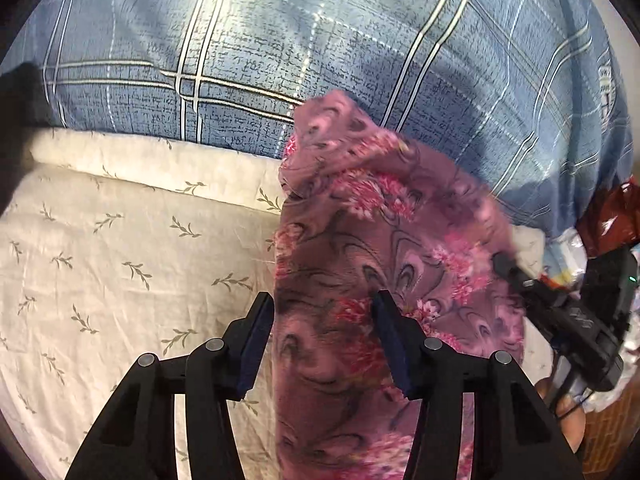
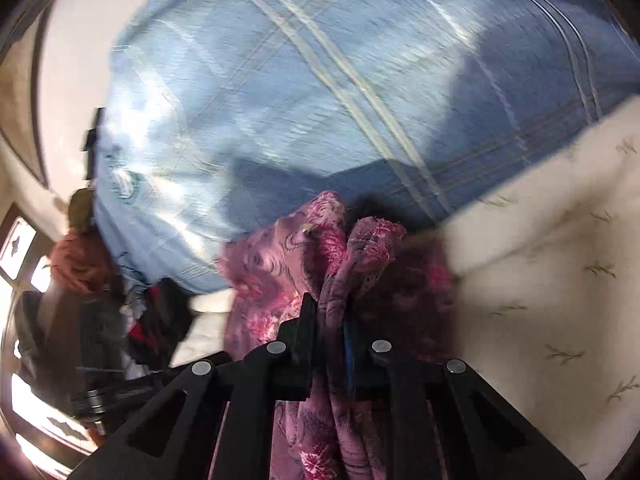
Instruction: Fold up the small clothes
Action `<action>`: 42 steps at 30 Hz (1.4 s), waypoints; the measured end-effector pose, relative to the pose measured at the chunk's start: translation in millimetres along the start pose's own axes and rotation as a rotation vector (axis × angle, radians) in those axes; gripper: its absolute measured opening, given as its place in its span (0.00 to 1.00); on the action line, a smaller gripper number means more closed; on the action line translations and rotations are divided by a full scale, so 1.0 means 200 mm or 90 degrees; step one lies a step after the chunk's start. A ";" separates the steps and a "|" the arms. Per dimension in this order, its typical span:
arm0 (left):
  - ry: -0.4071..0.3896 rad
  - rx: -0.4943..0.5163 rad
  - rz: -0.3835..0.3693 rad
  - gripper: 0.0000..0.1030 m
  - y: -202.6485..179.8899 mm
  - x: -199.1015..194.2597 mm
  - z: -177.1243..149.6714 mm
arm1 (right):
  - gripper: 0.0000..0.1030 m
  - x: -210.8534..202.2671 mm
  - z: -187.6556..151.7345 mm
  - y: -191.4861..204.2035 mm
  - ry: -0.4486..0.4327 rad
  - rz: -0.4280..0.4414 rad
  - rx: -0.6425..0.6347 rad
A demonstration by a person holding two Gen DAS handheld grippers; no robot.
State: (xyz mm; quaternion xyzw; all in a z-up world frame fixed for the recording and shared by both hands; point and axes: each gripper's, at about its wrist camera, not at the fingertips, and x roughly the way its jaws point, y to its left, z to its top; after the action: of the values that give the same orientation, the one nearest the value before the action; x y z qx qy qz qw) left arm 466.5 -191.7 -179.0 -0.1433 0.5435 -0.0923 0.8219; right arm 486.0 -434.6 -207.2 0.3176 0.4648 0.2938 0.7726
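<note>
The pink floral garment [image 1: 384,240] hangs above the bed [image 1: 100,260], its long axis running away toward the blue plaid quilt [image 1: 320,60]. The right hand-held gripper [image 2: 330,320] is clamped narrow on a bunched edge. The left hand-held gripper [image 1: 322,336] stands wide, cloth passing between its jaws, unpinched.

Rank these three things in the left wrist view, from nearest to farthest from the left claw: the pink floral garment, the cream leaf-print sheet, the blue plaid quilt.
1. Pink floral garment: between the fingers of the left claw.
2. Cream leaf-print sheet: below and to the left.
3. Blue plaid quilt: beyond, across the top.
</note>
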 end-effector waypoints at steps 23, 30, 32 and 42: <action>0.040 -0.046 -0.050 0.48 0.12 -0.44 -0.47 | 0.09 -0.41 -0.37 0.11 -0.007 0.028 -0.065; 0.073 -0.038 -0.024 0.47 0.14 -0.41 -0.54 | 0.19 -0.38 -0.46 0.00 0.035 -0.045 -0.034; 0.065 -0.030 -0.024 0.47 0.14 -0.46 -0.55 | 0.23 -0.47 -0.47 0.01 0.010 -0.006 -0.019; 0.074 0.010 0.004 0.48 0.07 -0.47 -0.68 | 0.07 -0.50 -0.70 0.05 0.070 -0.054 -0.094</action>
State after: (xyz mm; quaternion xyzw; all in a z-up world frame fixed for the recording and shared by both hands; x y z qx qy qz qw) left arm 304.6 -167.0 -152.2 -0.1292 0.5898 -0.1021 0.7906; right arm 317.9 -472.4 -198.7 0.2234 0.4967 0.3109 0.7789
